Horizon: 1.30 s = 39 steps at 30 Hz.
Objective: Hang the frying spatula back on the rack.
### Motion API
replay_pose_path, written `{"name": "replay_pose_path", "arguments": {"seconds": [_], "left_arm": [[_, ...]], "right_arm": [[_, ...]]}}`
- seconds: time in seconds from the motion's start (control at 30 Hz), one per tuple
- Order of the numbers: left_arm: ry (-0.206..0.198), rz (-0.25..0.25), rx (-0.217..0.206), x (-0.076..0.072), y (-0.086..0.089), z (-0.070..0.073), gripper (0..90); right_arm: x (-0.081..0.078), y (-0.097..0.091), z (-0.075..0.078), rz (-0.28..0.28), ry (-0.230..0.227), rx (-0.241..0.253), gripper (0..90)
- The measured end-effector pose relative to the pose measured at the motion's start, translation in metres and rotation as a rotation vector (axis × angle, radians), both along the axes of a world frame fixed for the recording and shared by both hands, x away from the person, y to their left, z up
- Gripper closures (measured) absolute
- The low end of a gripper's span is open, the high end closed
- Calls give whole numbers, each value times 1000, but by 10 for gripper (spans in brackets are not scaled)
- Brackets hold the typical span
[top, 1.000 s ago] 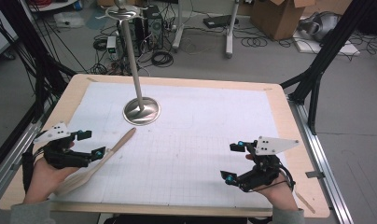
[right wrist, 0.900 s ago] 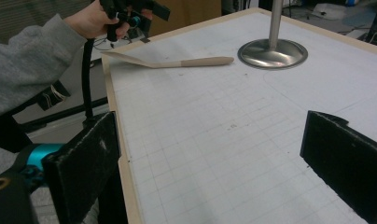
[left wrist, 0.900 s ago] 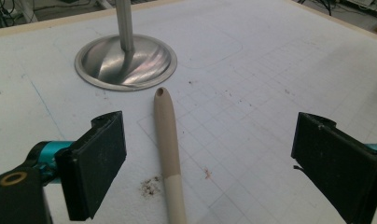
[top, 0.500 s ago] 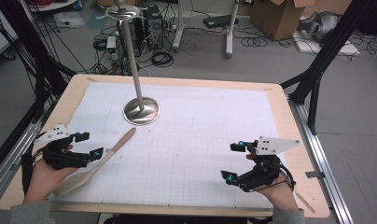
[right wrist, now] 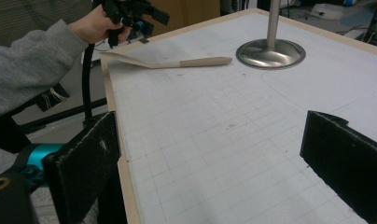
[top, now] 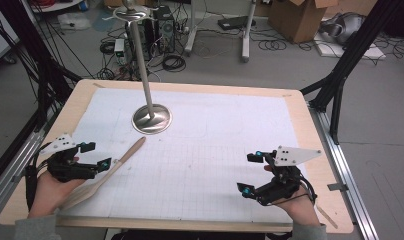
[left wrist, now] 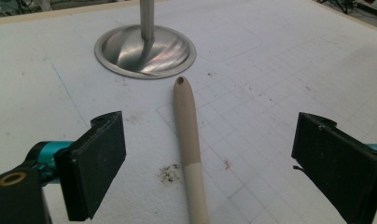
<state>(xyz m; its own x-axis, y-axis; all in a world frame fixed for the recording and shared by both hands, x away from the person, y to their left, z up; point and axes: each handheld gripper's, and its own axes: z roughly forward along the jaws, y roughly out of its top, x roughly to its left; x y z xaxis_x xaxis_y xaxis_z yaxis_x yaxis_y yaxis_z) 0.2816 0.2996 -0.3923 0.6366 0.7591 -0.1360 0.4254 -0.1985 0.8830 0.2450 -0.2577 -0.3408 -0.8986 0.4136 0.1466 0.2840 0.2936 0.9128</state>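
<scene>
Left hand-held gripper (top: 97, 156) open wide above the handle of the wooden spatula (top: 107, 172), jaws either side, not touching. Spatula flat on the bench (top: 200, 95), handle tip just short of the metal stand base (top: 151, 118). Right hand-held gripper (top: 252, 173) open too, empty, well apart near the front right.

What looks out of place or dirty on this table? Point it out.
A small dark crumbly smudge soils the white gridded mat beside the beige wooden spatula's handle, between the open left gripper's jaws. Nothing else stands out.
</scene>
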Motion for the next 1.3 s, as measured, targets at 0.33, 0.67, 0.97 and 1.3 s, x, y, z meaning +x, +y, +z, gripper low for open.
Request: {"name": "replay_pose_path", "arguments": {"seconds": [0.33, 0.67, 0.97, 1.3], "left_arm": [[56, 4, -14, 2, 0, -8, 74], [58, -46, 10, 4, -8, -15, 81], [78, -43, 1, 5, -8, -23, 99], [82, -35, 10, 4, -9, -29, 120]], "right_arm": [[1, 1, -1, 1, 6, -5, 40], [1, 1, -2, 0, 12, -7, 40], [2, 1, -3, -1, 10, -5, 40], [1, 1, -3, -2, 14, -7, 40]]}}
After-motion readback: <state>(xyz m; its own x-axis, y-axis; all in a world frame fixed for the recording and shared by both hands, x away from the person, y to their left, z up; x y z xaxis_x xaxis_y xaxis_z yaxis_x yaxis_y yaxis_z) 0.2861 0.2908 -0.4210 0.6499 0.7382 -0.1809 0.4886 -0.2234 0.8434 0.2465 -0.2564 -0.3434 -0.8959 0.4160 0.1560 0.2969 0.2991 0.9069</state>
